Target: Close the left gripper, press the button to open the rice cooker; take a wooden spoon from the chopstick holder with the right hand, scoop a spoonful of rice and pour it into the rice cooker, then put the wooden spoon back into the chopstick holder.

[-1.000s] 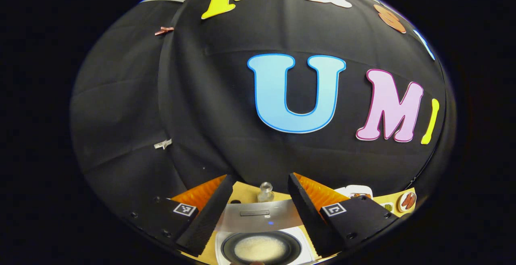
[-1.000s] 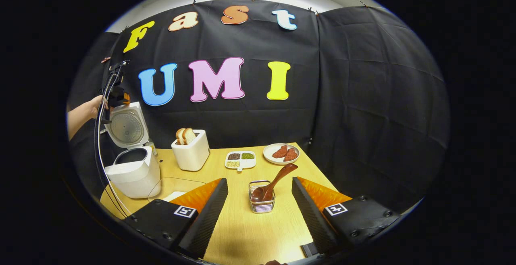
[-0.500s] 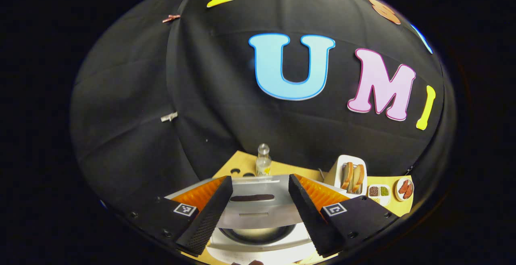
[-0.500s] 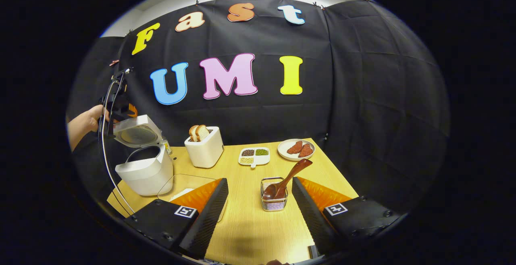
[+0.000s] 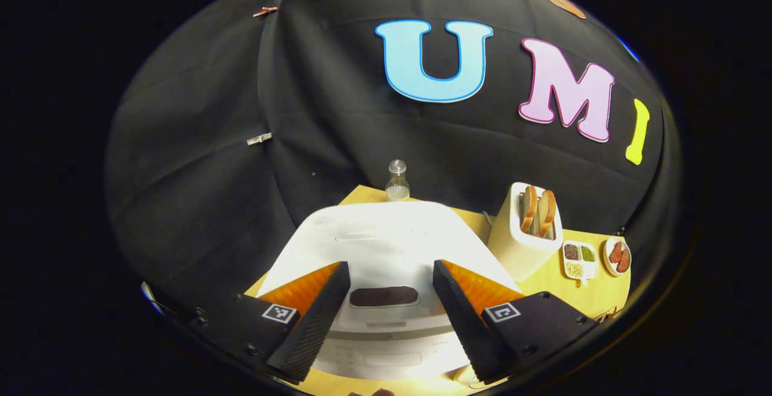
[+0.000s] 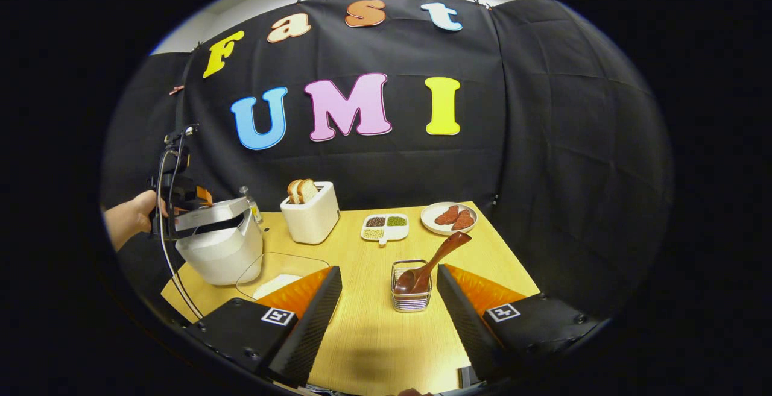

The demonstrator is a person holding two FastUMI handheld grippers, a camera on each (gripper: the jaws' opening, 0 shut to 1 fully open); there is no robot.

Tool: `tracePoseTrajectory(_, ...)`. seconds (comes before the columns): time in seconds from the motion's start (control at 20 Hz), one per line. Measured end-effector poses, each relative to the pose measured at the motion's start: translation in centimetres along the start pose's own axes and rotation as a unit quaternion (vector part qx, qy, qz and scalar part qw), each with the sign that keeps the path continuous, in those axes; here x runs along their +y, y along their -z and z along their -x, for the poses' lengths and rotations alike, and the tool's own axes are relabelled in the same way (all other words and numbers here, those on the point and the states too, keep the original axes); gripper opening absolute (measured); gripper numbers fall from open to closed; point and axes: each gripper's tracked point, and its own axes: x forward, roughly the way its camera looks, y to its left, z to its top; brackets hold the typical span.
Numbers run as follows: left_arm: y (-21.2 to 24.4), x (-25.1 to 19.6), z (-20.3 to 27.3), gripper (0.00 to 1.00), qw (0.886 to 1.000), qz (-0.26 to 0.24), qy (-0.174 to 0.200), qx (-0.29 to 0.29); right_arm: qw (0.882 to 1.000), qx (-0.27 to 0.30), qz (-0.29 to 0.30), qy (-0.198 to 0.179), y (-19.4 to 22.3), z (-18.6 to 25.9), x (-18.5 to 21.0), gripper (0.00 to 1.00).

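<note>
In the left gripper view, I see my left gripper [image 5: 386, 317] spread wide over the rice cooker [image 5: 386, 242], holding nothing. The cooker's smooth white lid lies just ahead, its dark oblong button between the fingers at 6 o'clock. In the right gripper view the lid sits nearly down, with a thin gap at its front edge, and a hand [image 6: 129, 221] at 9 o'clock holds that gripper [image 6: 184, 194] against it.

My right gripper [image 6: 389, 317] is also wide open and empty, above the bare light wood-grain table [image 6: 374, 348], which offers open room ahead. The wire chopstick holder [image 6: 411, 287] stands at 12 o'clock between the fingers, apart from both. The glossy brown wooden spoon [image 6: 434, 261] sits bowl-down in it, with the handle leaning toward 1 o'clock.

A clear, rounded container of rice [image 6: 278, 272] lies at 10 o'clock, beside the cooker. Farther back stand a white toaster [image 6: 310, 216] with bread, a four-part dish [image 6: 386, 227] and a round plate [image 6: 449, 218] near the far table edge.
</note>
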Motion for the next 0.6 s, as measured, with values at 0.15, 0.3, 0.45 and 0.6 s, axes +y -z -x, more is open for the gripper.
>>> tracePoseTrajectory(0.15, 2.2, -0.2, -0.8, 0.98, 1.000, -0.001, -0.002, 0.007, 1.000, 0.003, 0.002, -0.002, 0.3, 0.0, 0.0, 0.99)
tracePoseTrajectory(0.3, 3.5, -0.3, -1.3, 0.99, 1.000, -0.009, 0.000, 0.009, 1.000, 0.007, 0.003, -0.006, 0.7, 0.1, 0.2, 0.99)
tracePoseTrajectory(0.45, 3.9, -0.5, -1.5, 0.99, 1.000, -0.018, 0.007, -0.004, 1.000, 0.012, 0.006, -0.007, 1.2, 0.1, 0.3, 0.99)
tracePoseTrajectory(0.6, 4.1, -0.4, -1.6, 0.99, 1.000, -0.029, 0.013, -0.002, 1.000, 0.017, 0.009, -0.008, 1.6, 0.2, 0.4, 0.99)
